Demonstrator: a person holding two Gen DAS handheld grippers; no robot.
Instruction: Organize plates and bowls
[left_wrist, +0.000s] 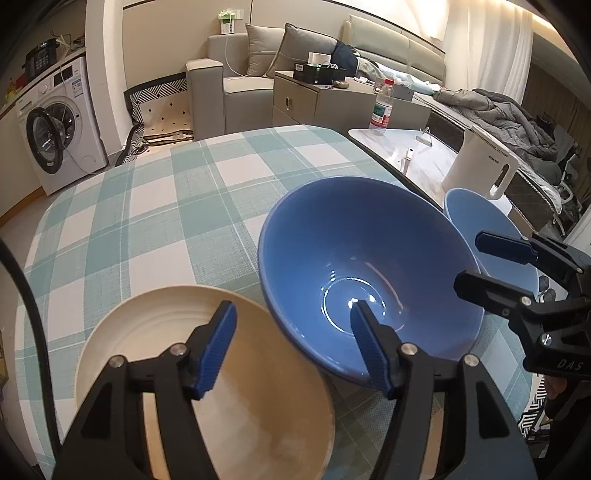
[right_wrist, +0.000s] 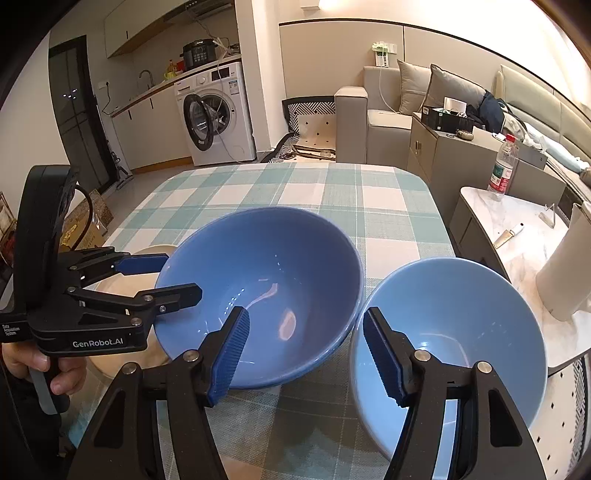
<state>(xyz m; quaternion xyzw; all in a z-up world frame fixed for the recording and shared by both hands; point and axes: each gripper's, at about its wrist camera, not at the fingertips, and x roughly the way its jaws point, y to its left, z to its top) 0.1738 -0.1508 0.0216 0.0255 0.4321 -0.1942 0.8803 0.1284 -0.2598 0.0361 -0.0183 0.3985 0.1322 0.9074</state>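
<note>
Standing on the checked tablecloth (right_wrist: 369, 199) are three dishes in a row: a cream plate (left_wrist: 258, 387) on the left, a dark blue bowl (right_wrist: 266, 266) in the middle, a pale blue bowl (right_wrist: 454, 306) on the right. The left gripper (left_wrist: 295, 339) and right gripper (right_wrist: 306, 350) hover released, each straddling a gap between dishes, grasping nothing.

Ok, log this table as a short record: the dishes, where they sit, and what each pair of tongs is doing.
surface: checked tablecloth
dark blue bowl: middle, upright, empty
light blue bowl: to its right, upright
cream plate: to its left, flat
left tongs: open, one finger over the plate, one over the dark bowl
right tongs: open, straddling the gap between the bowls
held: nothing
</note>
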